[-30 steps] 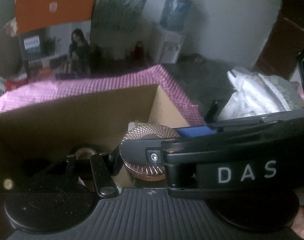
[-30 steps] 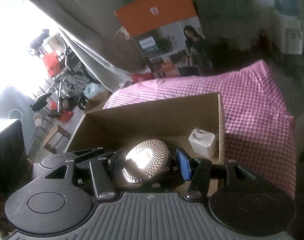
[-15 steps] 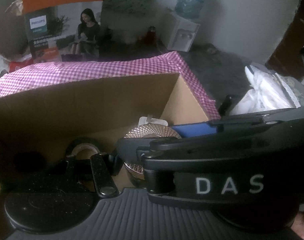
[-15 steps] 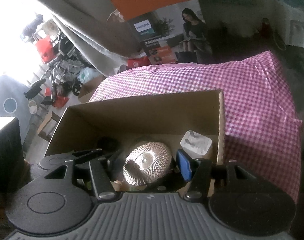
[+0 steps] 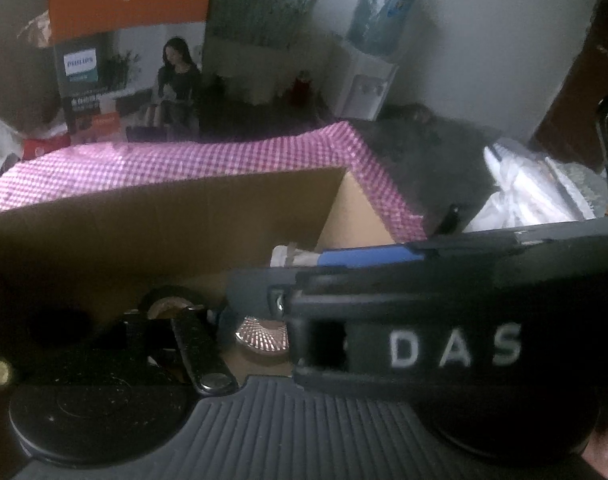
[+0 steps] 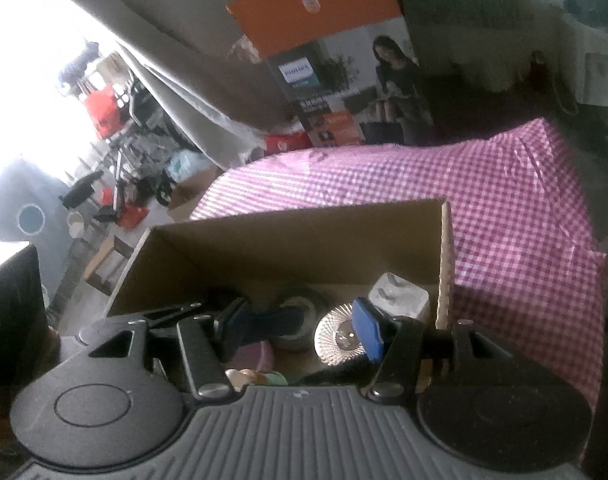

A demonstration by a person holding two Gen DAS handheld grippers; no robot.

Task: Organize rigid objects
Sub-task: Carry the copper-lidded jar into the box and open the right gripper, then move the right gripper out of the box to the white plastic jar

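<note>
Checked pink cloth (image 6: pixel 503 200) carries a box (image 6: pixel 288 240) where the right gripper (image 6: pixel 304 326), now wide, has released the disc (image 6: pixel 337 338); left gripper's (image 5: pixel 240 312) opening seems hidden.

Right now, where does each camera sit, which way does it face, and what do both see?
Left wrist: rides the left claw, facing the open brown cardboard box; the right claw's black body crosses the frame.
Right wrist: rides the right claw, looking down into the box; its blue-padded fingers show.
Shared: the box, the faceted shiny round lid, the white plug adapter, the pink checked cloth.
</note>
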